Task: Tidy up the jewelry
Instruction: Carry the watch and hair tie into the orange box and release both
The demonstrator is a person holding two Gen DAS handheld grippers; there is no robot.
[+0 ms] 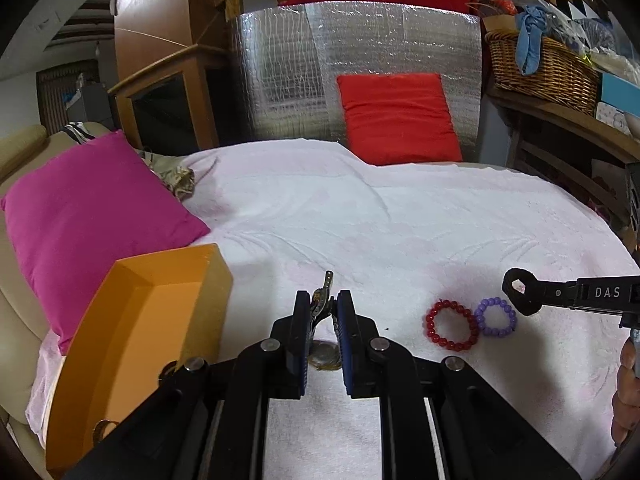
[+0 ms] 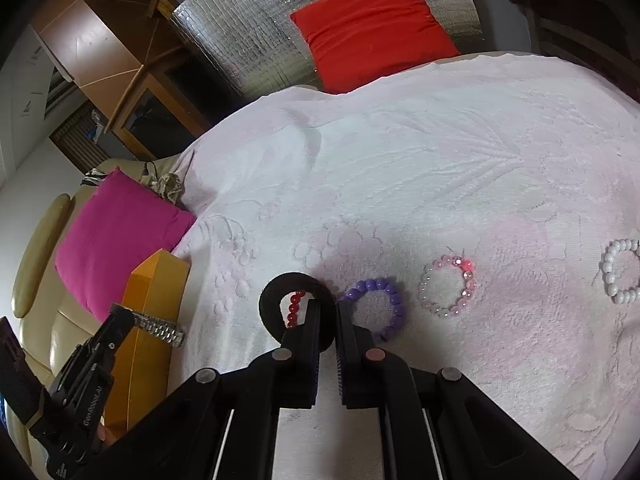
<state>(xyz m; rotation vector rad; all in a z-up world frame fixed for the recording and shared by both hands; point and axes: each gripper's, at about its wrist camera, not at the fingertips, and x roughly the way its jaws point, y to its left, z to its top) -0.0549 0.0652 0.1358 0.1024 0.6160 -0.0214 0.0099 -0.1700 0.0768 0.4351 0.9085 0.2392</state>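
My left gripper point(image 1: 324, 308) is shut on a metal wristwatch point(image 1: 325, 354), its band point(image 1: 322, 298) pinched between the pads, held just above the white towel beside the orange box point(image 1: 160, 312). My right gripper point(image 2: 329, 308) is shut on a black hair tie point(image 2: 276, 292), held above the red bead bracelet point(image 2: 294, 309). In the left wrist view the red bracelet point(image 1: 452, 325) and purple bracelet point(image 1: 495, 317) lie side by side under the hair tie point(image 1: 520, 291). The purple point(image 2: 380, 308), pink point(image 2: 449, 286) and white point(image 2: 620, 272) bracelets lie in a row on the towel.
A magenta cushion point(image 1: 92, 216) lies left of the box, a red cushion point(image 1: 396, 118) against the silver foil panel point(image 1: 288, 72) at the back. A wicker basket point(image 1: 544, 68) sits on a shelf at right. The white towel point(image 1: 360, 216) covers the surface.
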